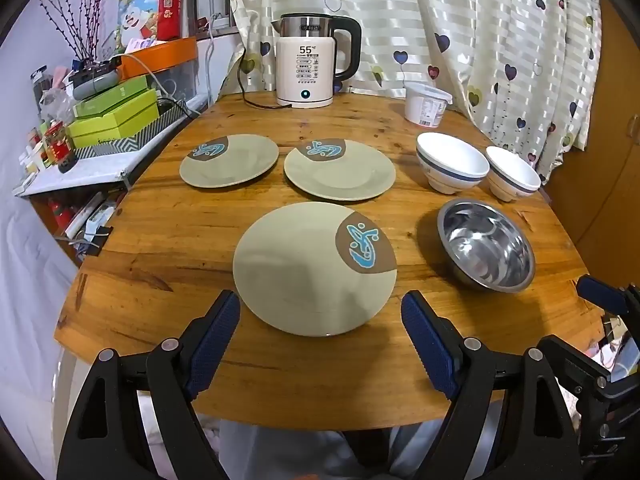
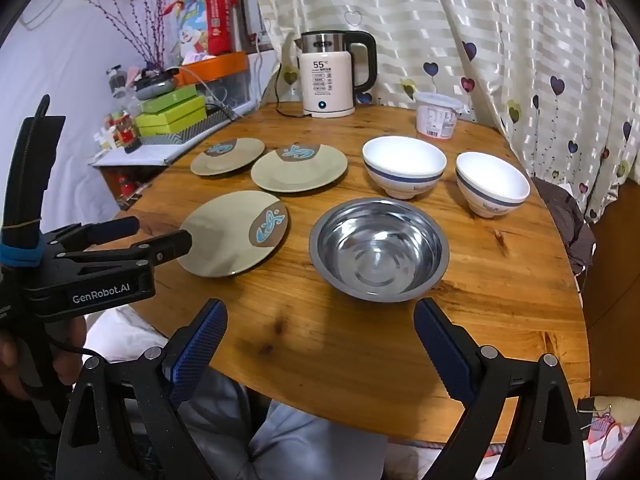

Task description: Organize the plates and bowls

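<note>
Bare counter (image 2: 320, 344) along the near edge. Left claw (image 1: 320, 320) and right claw (image 2: 320, 328) spread wide, holding nothing. Nearest plate (image 1: 304, 276) just ahead; steel bowl (image 2: 378, 250) empty, beside it.

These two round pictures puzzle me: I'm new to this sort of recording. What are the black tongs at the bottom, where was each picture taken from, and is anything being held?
No robot here: a person holds a pair of hand-held tongs in each hand, each carrying a wide-angle camera that looks along its fingers. One picture looks out from the left tongs, the other from the right tongs. Both stand open and hold nothing. On the wooden table lie three green plates, the nearest plate just ahead of the left tongs, a steel bowl ahead of the right tongs, and two white bowls behind it. A kettle stands at the back.
</note>
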`<state>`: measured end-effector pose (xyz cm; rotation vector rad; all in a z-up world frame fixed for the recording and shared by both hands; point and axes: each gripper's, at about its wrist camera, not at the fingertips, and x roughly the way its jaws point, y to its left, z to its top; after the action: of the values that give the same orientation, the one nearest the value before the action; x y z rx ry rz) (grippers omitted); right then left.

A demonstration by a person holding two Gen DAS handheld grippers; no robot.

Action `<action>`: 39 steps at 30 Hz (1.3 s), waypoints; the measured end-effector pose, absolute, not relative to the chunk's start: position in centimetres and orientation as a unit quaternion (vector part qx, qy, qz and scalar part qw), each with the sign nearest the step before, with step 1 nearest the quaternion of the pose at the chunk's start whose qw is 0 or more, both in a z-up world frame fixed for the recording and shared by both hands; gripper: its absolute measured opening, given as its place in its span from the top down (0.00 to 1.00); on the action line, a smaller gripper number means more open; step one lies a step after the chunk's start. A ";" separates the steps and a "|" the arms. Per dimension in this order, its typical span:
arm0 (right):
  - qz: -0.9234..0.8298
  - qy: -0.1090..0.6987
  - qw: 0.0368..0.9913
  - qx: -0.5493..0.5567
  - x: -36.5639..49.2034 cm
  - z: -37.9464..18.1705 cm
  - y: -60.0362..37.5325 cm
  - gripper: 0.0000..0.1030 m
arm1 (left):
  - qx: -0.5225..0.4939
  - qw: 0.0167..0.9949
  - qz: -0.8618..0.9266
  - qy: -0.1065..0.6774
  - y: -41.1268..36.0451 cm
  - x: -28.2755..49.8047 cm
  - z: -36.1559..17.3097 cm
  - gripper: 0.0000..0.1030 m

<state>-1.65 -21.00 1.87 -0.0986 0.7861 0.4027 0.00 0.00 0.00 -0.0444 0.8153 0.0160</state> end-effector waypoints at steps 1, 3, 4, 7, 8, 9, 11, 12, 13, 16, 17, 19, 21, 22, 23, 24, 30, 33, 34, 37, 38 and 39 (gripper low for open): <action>0.194 0.382 0.902 -0.050 -1.7 1.8 -21.0 0.08 | -0.021 0.918 0.008 0.397 0.0 0.0 0.0 0.19; 0.193 0.382 0.902 -0.050 -1.7 1.8 -21.0 0.08 | -0.020 0.918 0.009 0.395 -0.1 0.0 0.0 0.19; 0.193 0.382 0.902 -0.050 -1.7 1.8 -21.0 0.08 | -0.019 0.919 0.010 0.395 -0.2 0.0 0.0 0.19; 0.192 0.380 0.903 -0.051 -1.7 1.8 -21.0 0.08 | -0.016 0.918 0.013 0.397 0.0 -0.1 -0.5 0.19; 0.191 0.380 0.904 -0.051 -1.7 1.8 -21.0 0.08 | -0.018 0.918 0.013 0.397 0.1 -0.2 -0.4 0.19; 0.191 0.379 0.904 -0.050 -1.5 1.8 -21.1 0.08 | -0.019 0.917 0.012 0.398 0.2 -0.2 -0.4 0.19; 0.192 0.378 0.904 -0.051 -1.4 1.8 -21.2 0.08 | -0.019 0.915 0.013 0.403 0.0 -0.1 -0.4 0.19; 0.192 0.379 0.904 -0.050 -1.3 1.9 -21.1 0.08 | -0.020 0.914 0.015 0.406 0.1 -0.2 -0.5 0.19; 0.193 0.378 0.904 -0.049 -1.3 1.9 -21.2 0.08 | -0.020 0.913 0.017 0.406 0.2 -0.2 -0.6 0.19; 0.194 0.378 0.904 -0.048 -1.4 1.9 -21.1 0.08 | -0.019 0.911 0.019 0.411 0.4 -0.2 -0.2 0.19; 0.194 0.378 0.904 -0.048 -1.3 1.9 -21.1 0.08 | -0.018 0.911 0.019 0.412 0.4 -0.2 -0.2 0.19; 0.195 0.379 0.903 -0.046 -1.2 2.0 -21.1 0.08 | -0.015 0.911 0.020 0.412 0.3 -0.3 -0.1 0.19; 0.196 0.379 0.903 -0.045 -1.2 2.0 -21.1 0.08 | -0.014 0.911 0.021 0.412 0.3 -0.2 0.0 0.19; 0.197 0.379 0.903 -0.044 -0.7 1.9 -21.2 0.08 | -0.013 0.911 0.022 0.412 0.3 -0.2 0.0 0.19; 0.197 0.379 0.903 -0.044 -0.7 1.9 -21.2 0.08 | -0.010 0.910 0.025 0.413 0.3 -0.2 0.0 0.19; 0.198 0.378 0.903 -0.043 -0.7 2.0 -21.1 0.08 | -0.008 0.911 0.027 0.412 0.3 -0.2 0.1 0.19; 0.212 0.373 0.903 -0.034 -0.1 1.8 -21.1 0.08 | -0.009 0.909 0.029 0.416 0.3 -0.2 0.2 0.19; 0.216 0.369 0.903 -0.031 0.0 1.9 -21.2 0.08 | -0.009 0.909 0.032 0.415 0.3 -0.2 0.2 0.19; 0.217 0.369 0.903 -0.030 0.1 1.9 -21.3 0.08 | -0.009 0.909 0.032 0.415 0.3 -0.2 0.3 0.19; 0.218 0.370 0.903 -0.025 0.1 1.9 -21.4 0.08 | -0.009 0.909 0.033 0.415 0.3 -0.3 0.3 0.19; 0.221 0.371 0.902 -0.024 0.1 1.9 -21.4 0.08 | -0.009 0.909 0.033 0.415 0.3 -0.3 0.3 0.19; 0.223 0.372 0.901 -0.024 0.1 1.9 -21.3 0.08 | -0.010 0.910 0.032 0.414 0.3 -0.3 0.2 0.19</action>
<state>0.06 -21.31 1.93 -0.0495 0.7686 0.4624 -0.33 0.33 0.23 -0.0212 0.8546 0.0655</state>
